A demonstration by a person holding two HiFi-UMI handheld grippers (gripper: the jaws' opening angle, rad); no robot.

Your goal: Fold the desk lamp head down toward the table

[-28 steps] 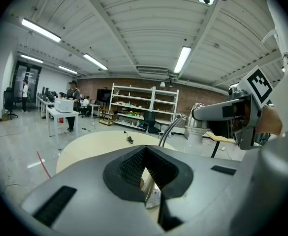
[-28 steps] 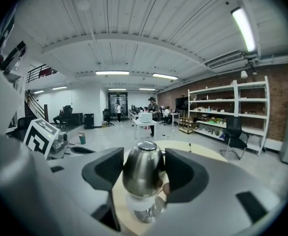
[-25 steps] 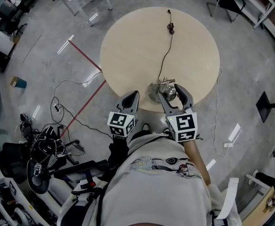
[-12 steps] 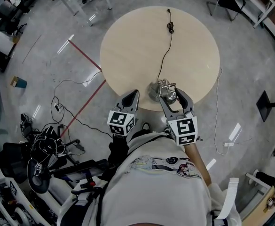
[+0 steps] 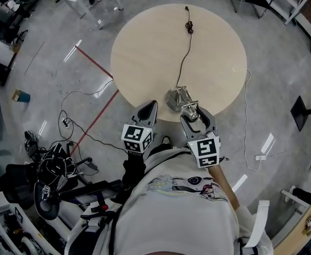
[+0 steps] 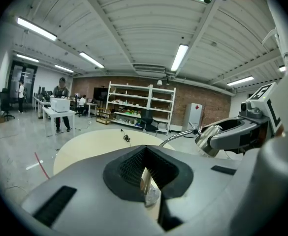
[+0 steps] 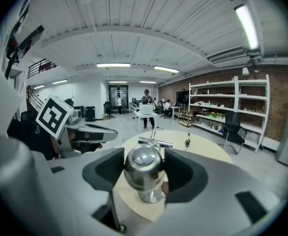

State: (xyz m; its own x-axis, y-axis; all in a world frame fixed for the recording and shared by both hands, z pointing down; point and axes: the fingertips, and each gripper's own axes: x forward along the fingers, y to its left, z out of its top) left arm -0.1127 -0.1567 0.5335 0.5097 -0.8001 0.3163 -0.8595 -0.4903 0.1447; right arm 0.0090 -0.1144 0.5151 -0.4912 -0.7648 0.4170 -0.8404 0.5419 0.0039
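Fingers (image 7: pixel 104 170) of my right gripper (image 7: pixel 143 168) squeeze the shiny lamp head (image 7: pixel 143 162) from both sides, I think so I can tip it down. The head sits between them, up above the round base (image 7: pixel 151 196) at the near edge of the table (image 5: pixel 144 47). That gripper points forward and looks level. My left gripper (image 6: pixel 146 173) waits beside it, fingers pressed together with nothing in them.

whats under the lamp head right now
Seen from the head view, the lamp head, gripped by the right gripper, sits over the table's near edge, beside the round base. The spot directly beneath it is covered by the head and jaws.
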